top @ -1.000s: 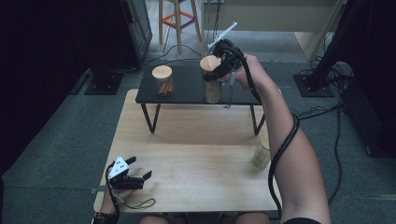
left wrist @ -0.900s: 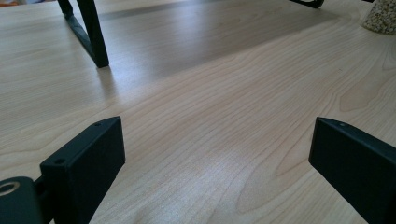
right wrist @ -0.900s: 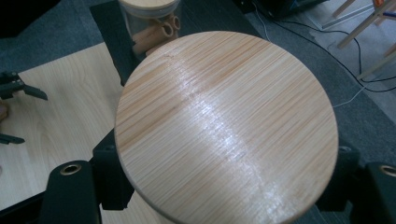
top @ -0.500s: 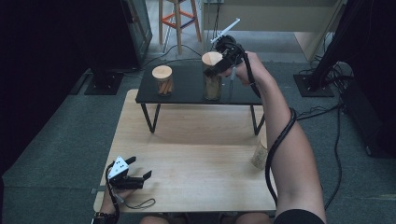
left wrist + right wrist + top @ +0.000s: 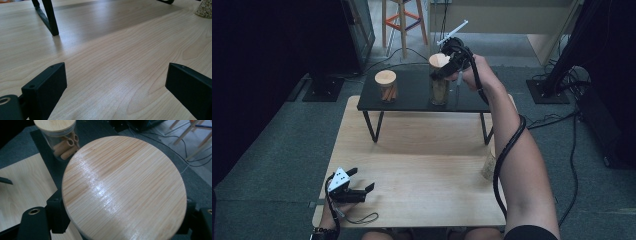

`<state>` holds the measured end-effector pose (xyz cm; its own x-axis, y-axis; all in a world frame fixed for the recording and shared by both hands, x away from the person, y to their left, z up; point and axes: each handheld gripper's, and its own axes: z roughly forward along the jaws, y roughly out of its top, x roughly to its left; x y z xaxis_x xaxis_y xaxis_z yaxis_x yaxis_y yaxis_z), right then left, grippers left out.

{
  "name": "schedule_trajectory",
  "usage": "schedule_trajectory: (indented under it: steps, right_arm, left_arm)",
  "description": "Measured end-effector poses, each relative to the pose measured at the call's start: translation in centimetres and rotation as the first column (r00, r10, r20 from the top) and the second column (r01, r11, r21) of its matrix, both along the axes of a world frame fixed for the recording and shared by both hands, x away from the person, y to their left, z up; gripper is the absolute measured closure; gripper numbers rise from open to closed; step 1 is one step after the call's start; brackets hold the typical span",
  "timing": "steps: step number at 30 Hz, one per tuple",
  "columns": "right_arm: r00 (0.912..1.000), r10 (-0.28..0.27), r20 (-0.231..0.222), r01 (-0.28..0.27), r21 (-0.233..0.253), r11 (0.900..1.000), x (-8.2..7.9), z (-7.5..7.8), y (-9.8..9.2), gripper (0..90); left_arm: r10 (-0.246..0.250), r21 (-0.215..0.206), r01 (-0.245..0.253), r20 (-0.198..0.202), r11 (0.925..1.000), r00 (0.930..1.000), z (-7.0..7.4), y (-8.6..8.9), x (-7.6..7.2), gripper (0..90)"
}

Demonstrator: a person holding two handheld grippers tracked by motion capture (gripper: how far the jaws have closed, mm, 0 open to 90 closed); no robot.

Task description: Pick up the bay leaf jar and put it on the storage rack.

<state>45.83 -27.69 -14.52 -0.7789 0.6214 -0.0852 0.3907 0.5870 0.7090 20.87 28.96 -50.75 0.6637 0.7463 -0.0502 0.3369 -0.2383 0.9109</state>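
A pale wooden counter (image 5: pixel 412 170) stands on a grey-green carpeted floor (image 5: pixel 272 165), and a low black shelf (image 5: pixel 412 95) on thin black legs sits across its far part, throwing a soft shadow on the wood below it. Behind the shelf a stool (image 5: pixel 402 20) with light wooden legs and orange rungs stands near a pale cabinet front (image 5: pixel 507 10), with black cables (image 5: pixel 572 150) trailing over the carpet to the right. The left side falls into deep darkness, where a dark stand base (image 5: pixel 319 90) rests on the floor, while even light with a mild sheen falls on the wood.

A cinnamon-stick jar (image 5: pixel 386 85) stands on the black shelf (image 5: pixel 412 95).
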Motion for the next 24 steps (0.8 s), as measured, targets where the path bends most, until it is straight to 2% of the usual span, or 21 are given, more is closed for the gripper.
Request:
schedule_trajectory:
  steps: [6, 9, 15, 24]
  right_arm:
    - [0.9976, -0.064, 0.028, 0.063, 0.015, 0.998, -1.1, -0.1, 0.3, 3.7]
    - [0.9975, -0.067, 0.023, 0.067, 0.026, 0.997, -1.3, 0.0, -0.1, 3.4]
    - [0.9972, -0.069, 0.027, 0.069, 0.017, 0.997, -2.1, 0.1, -0.4, 3.4]
    - [0.9929, -0.114, 0.034, 0.113, 0.026, 0.993, -3.8, 0.4, -1.2, 2.8]
  left_arm:
    - [-0.002, -0.003, 0.002, 0.002, 1.0, 1.0, 0.0, 0.1, 0.0, 3.7]
    - [-0.003, -0.003, 0.003, 0.002, 1.0, 1.0, 0.0, 0.1, 0.0, 3.7]
    - [-0.001, -0.009, 0.001, 0.002, 1.0, 1.0, -0.1, 0.1, -0.1, 3.7]
    - [0.001, -0.018, -0.001, 0.002, 0.9998, 1.0, -0.2, 0.2, -0.1, 3.7]
